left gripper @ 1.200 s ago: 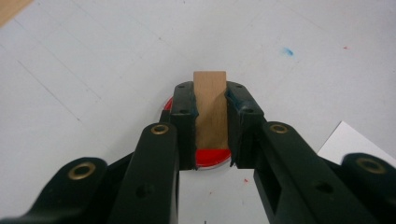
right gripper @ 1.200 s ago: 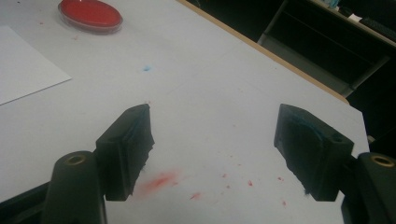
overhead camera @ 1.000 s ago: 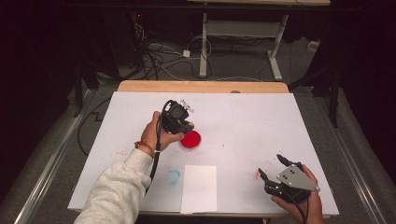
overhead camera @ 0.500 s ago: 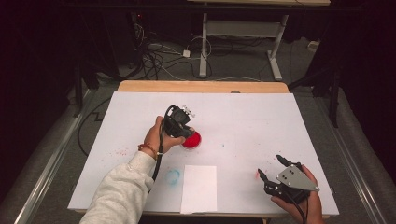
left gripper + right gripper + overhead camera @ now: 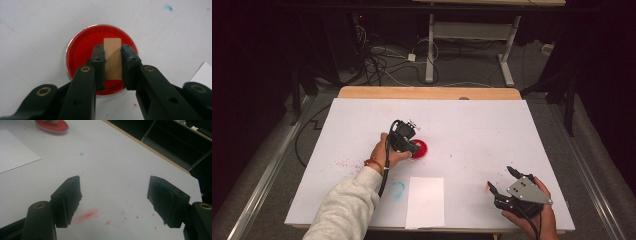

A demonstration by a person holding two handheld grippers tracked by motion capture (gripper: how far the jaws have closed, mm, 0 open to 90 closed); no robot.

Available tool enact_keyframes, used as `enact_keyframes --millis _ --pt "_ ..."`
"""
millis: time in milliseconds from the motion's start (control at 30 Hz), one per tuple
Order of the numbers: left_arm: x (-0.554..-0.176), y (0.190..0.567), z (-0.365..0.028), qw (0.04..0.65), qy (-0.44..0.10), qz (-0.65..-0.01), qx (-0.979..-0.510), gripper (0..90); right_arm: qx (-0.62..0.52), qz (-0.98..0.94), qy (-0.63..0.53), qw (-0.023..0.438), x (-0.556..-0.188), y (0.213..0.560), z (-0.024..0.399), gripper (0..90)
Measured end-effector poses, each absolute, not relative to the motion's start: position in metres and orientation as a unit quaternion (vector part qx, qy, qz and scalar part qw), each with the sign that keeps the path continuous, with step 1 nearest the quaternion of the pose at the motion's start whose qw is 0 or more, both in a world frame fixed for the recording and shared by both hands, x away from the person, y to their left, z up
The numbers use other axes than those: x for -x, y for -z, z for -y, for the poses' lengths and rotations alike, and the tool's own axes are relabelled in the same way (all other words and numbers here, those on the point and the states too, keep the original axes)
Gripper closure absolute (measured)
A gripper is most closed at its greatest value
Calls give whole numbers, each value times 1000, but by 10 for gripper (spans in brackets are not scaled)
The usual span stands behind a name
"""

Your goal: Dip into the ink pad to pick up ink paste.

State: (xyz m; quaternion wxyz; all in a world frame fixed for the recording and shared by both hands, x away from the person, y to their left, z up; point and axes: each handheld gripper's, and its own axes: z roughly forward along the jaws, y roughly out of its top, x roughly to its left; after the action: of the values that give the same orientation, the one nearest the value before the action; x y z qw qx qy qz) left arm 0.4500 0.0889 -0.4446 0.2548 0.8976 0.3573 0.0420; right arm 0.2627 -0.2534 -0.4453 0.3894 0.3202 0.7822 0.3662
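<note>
Scene: a person at a white bench (image 5: pixel 512 130), one tool in each hand, seen from above.
Left tool (image 5: pixel 112 58): its jaws are clamped on a small wooden block (image 5: pixel 113 53), holding it upright over a round dish of red paint (image 5: pixel 82 50).
Block position: its lower end hangs above the paint or just meets it; contact cannot be told.
Dish position: mid-bench, beyond a white sheet of paper (image 5: pixel 425 200) near the front edge.
Right tool (image 5: pixel 115 200): its jaws stand wide apart with nothing between them, low over red paint specks (image 5: pixel 87 214) at the near right of the bench.
Handling: the block looks light, stiff and dry, so a firm pinch on its flat sides should hold.
Caution: wet paint may make the lower end slippery; the shallow dish looks easy to nudge.
</note>
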Motion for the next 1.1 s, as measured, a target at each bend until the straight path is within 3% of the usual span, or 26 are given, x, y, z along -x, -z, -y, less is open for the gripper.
enact_keyframes --millis 1100 --pt "-449 450 -91 263 -45 -356 -895 739 -314 -787 -363 388 -262 446 252 272"
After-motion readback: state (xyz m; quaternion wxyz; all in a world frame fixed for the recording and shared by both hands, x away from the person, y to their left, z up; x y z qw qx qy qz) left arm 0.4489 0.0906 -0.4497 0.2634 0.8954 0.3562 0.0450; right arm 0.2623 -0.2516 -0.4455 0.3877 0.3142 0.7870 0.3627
